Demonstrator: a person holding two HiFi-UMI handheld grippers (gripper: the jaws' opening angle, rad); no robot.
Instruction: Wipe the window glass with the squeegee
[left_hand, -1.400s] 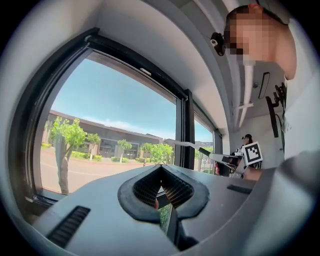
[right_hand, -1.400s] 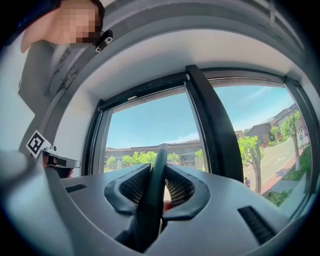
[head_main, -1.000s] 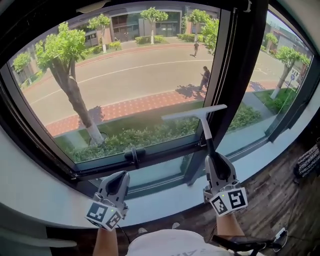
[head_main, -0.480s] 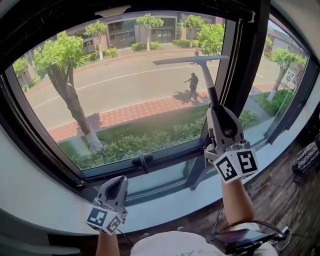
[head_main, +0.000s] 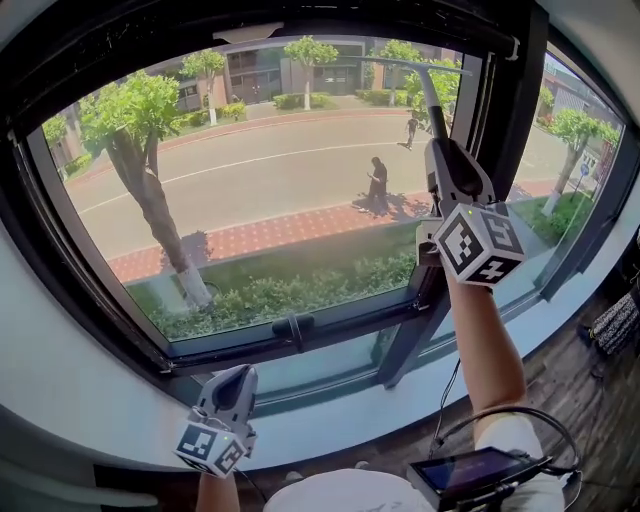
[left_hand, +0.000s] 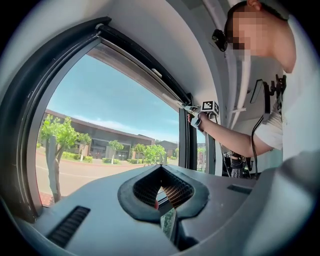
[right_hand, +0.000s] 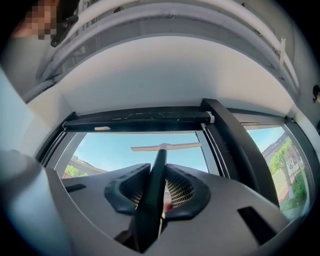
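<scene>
Squeegee (head_main: 431, 98) held at the top of the window glass (head_main: 260, 190)
Left claw (head_main: 238, 375), jaws together and empty, sits low by the sill (head_main: 330, 402); right claw (head_main: 438, 148), high up, is clamped on the squeegee handle, blade level just under the top frame (head_main: 300, 25)

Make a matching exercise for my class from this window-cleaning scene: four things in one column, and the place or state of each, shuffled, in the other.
Things
1. squeegee
2. left tool
3. right tool
4. black window latch

Place or state
A. shut and empty, low by the sill
B. on the lower frame bar
C. held high, shut on a dark handle
D. blade up near the top edge of the pane

Pairs: 1-D, 2-A, 3-C, 4-B
</scene>
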